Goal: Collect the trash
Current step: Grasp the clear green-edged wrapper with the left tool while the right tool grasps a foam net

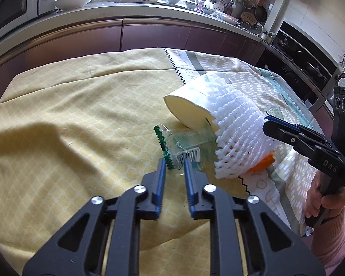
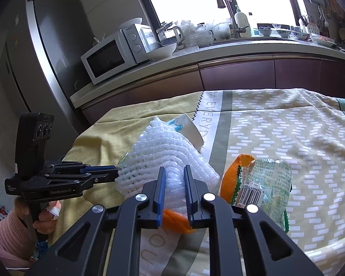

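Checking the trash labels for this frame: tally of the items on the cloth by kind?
Foam net sleeve: 1
Paper cup: 1
Plastic wrappers: 2, a clear green-edged one and a printed one with a barcode
Orange peel: 2 pieces
Total: 6
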The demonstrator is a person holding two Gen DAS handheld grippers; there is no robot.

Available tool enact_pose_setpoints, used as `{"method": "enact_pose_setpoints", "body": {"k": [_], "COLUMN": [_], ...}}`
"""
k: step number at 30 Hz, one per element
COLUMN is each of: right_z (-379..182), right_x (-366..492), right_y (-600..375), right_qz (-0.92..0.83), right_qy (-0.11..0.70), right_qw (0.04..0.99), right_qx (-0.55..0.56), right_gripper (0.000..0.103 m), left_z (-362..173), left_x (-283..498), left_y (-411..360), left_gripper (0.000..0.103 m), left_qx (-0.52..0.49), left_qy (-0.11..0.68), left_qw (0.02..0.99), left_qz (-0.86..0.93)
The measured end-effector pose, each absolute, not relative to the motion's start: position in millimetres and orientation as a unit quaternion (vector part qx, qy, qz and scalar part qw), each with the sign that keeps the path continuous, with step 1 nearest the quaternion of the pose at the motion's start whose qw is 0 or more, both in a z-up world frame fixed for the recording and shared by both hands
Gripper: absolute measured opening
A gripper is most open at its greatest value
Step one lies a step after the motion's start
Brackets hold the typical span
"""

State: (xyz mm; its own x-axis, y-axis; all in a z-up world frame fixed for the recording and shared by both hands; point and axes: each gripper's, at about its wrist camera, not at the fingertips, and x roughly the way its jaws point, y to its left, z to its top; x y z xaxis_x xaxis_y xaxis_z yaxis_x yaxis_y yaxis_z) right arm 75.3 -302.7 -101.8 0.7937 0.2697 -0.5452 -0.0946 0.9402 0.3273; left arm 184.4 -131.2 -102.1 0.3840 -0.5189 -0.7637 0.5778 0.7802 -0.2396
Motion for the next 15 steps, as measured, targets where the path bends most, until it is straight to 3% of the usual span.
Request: {"method": "enact_pose_setpoints", "body": {"k": [15], "right_z": [-85], "right_x": [65], "right_y": [-293], "right_qz": [0.115], "right_qy": [0.280], "right_qw": [0.941], "right_qx": [0.148], "right_gripper": [0.013], "left_z": [-71], "left_x": [151], "left_y": [-92], "left_gripper": [0.011], "left_qx": [0.018], "left_qy": [0.393], "left_qw": [0.864], "left_qz": [-0.314]}}
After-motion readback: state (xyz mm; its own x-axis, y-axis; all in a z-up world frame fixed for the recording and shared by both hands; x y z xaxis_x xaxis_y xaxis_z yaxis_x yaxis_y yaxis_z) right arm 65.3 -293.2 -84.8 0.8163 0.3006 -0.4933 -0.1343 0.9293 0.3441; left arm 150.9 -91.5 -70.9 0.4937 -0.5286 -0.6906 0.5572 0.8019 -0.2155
